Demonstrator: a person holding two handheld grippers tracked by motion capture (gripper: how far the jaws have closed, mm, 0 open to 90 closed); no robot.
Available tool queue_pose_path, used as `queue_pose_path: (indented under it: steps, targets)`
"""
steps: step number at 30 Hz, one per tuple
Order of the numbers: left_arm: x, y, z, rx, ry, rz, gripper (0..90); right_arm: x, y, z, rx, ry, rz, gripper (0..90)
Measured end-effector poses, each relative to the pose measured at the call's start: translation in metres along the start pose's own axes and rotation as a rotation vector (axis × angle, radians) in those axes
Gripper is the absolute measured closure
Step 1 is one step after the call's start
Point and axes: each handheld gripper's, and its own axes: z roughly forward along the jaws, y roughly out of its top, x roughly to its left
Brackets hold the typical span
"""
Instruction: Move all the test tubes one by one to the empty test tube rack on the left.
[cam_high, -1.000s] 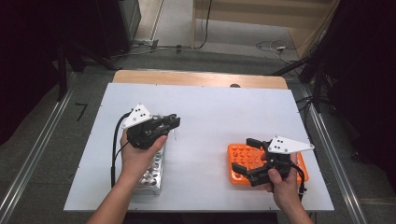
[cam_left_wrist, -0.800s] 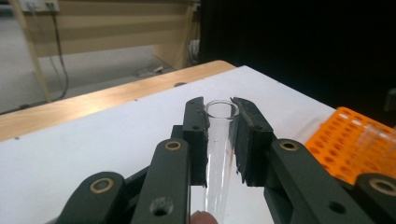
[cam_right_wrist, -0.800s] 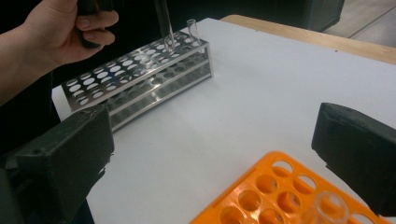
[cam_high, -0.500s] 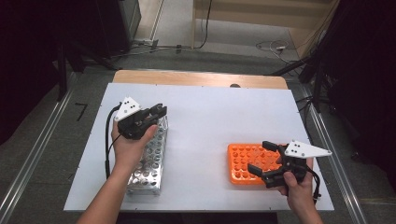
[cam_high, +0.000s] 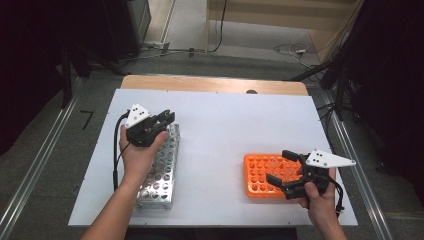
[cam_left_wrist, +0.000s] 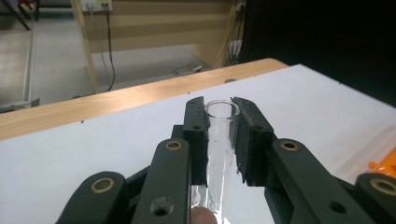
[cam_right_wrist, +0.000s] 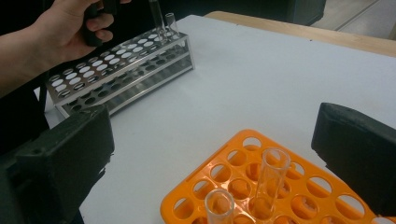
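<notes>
From my seat I see the white table top (cam_high: 225, 125) edged at its far side by a wooden strip (cam_high: 210, 84). Beyond it, cables (cam_high: 290, 49) trail across the grey floor (cam_high: 190, 30), and a metal rail (cam_high: 35, 170) runs along the left.

I saw a clear glass test tube (cam_left_wrist: 219, 140), open-mouthed and empty, standing upright above the far end of a perforated silver metal rack (cam_high: 161, 170), well apart from an orange plastic rack (cam_high: 262, 175) with two tubes.

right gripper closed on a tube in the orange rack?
No: the right gripper stands wide open, its jaws apart on either side of the glass tubes in the orange rack.
</notes>
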Motion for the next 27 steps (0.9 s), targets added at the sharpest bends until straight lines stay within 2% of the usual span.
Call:
queue_pose_path:
  steps: [3, 13, 18, 24, 27]
  targets:
    - [0.0, -0.003, 0.002, 0.034, 0.007, -0.004, 76.0, 0.001, 0.0, 0.0, -0.005, -0.001, -0.003, 0.0]
    - [0.0, -0.01, 0.01, 0.163, 0.028, 0.02, 75.8, 0.0, 0.0, 0.0, -0.01, -0.008, 0.008, 0.0]
    - [0.0, -0.011, 0.014, 0.226, 0.027, 0.004, 75.4, -0.001, 0.0, -0.001, -0.013, -0.012, 0.012, 0.0]
    - [0.001, -0.007, 0.016, 0.266, 0.002, -0.004, 70.3, -0.006, -0.002, -0.003, -0.016, -0.017, 0.033, 0.0]
    - [0.001, -0.007, 0.016, 0.258, -0.019, -0.021, 66.2, -0.009, -0.002, -0.005, -0.021, -0.024, 0.037, 0.0]
